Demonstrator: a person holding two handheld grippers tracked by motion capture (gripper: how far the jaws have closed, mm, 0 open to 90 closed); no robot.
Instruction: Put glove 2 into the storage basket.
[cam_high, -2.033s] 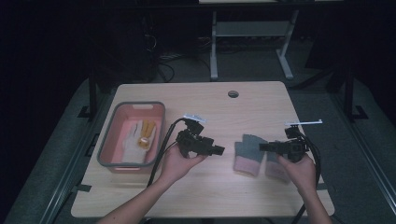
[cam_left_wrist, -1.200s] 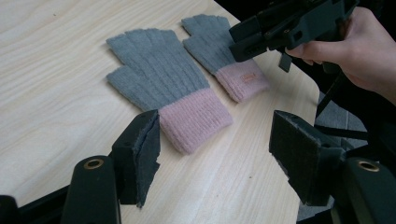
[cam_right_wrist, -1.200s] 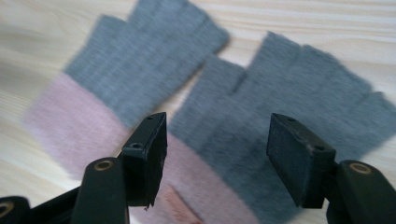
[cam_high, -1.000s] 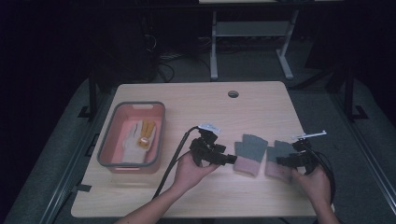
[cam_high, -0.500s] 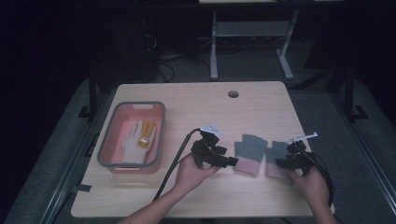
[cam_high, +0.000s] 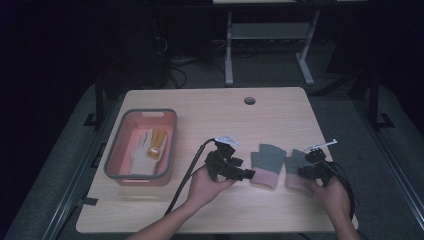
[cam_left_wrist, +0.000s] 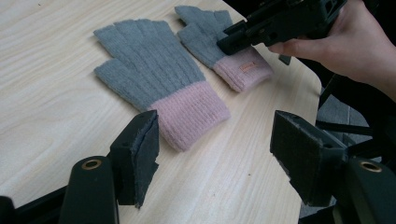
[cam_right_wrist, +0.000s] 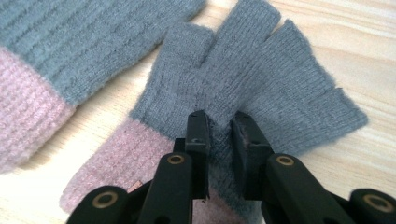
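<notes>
Two sets of fingers working: the right gripper (cam_right_wrist: 219, 135), its fingers just closing, is pinching a fold of the right glove (cam_right_wrist: 261, 79) at mid-palm. The left gripper (cam_left_wrist: 215, 158) is gaping, released, the left glove (cam_left_wrist: 154, 84) lying just ahead, cuff toward it, long axis running away across the worktop (cam_left_wrist: 42, 60).

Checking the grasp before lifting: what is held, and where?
The right gripper pinches the right-hand glove at its grey palm; the left gripper holds nothing.

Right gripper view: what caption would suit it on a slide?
Right hand-held gripper pinches a fold of a grey glove with pink cuff on the wooden table, beside its twin.
</notes>
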